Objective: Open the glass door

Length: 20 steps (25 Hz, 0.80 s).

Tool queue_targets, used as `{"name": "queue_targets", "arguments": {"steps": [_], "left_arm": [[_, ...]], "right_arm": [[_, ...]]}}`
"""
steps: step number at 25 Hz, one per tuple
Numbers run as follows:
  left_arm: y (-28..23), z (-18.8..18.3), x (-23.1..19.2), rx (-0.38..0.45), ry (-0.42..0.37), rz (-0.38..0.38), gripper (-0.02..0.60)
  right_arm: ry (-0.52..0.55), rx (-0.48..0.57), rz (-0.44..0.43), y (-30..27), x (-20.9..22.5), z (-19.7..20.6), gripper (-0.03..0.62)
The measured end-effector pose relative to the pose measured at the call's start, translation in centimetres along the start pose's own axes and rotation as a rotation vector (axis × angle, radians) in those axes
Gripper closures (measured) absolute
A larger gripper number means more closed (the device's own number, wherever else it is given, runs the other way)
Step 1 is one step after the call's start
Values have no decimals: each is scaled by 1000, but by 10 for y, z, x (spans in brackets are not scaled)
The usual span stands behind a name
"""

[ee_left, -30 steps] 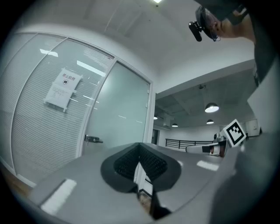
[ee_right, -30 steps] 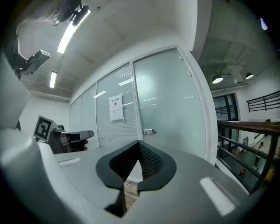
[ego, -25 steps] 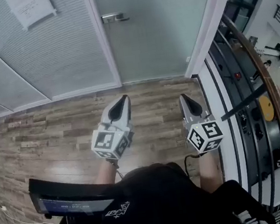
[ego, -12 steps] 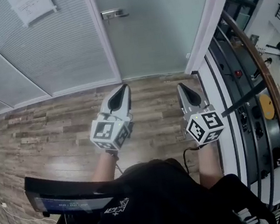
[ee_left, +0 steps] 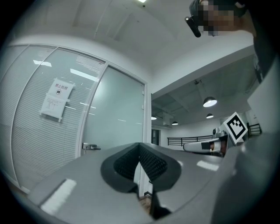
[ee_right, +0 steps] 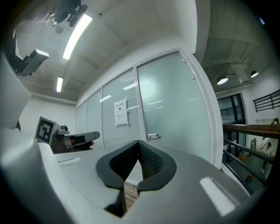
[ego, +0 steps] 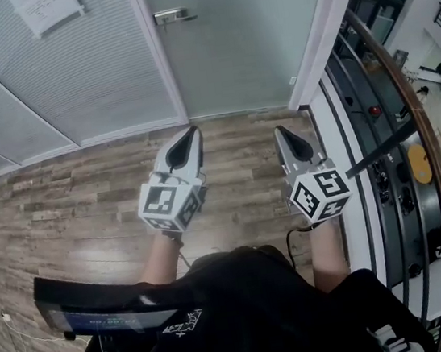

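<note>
The frosted glass door (ego: 242, 38) stands shut ahead of me, with its metal lever handle (ego: 169, 15) at the left edge. In the head view my left gripper (ego: 191, 132) and right gripper (ego: 282, 131) are held side by side above the wood floor, both pointing at the door and well short of it. Both are shut with nothing between the jaws. The left gripper view shows the handle (ee_left: 90, 147) left of my left gripper (ee_left: 140, 145). In the right gripper view the handle (ee_right: 153, 136) sits just above my right gripper (ee_right: 138, 142).
Left of the door is a glass wall with blinds (ego: 68, 78) bearing a paper notice (ego: 47, 10). A white door post (ego: 323, 35) and a curved wooden handrail (ego: 406, 104) over a drop border the right side. A dark screen device (ego: 93, 311) hangs at the person's chest.
The left gripper has edged forward toward the door. The right one has barely moved. Both jaws have stayed shut.
</note>
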State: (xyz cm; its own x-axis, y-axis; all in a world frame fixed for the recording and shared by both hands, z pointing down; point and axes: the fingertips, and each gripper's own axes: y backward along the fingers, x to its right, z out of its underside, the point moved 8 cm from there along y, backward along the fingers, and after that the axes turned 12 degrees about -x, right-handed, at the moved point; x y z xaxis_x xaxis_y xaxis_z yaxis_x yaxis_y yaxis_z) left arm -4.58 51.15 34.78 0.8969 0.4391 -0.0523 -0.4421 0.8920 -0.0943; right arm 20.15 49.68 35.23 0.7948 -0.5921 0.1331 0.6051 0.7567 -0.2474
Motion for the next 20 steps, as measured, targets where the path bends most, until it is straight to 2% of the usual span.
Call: {"name": "queue_targets", "arguments": {"steps": [13,20], "left_arm": [[10,9,16,-13,15,-77,581],[13,14,14,-27,26,-87,581]], "right_arm": [[41,-45,-59,10,13,10,591],[55,-69,-81,5,7,13,592]]}}
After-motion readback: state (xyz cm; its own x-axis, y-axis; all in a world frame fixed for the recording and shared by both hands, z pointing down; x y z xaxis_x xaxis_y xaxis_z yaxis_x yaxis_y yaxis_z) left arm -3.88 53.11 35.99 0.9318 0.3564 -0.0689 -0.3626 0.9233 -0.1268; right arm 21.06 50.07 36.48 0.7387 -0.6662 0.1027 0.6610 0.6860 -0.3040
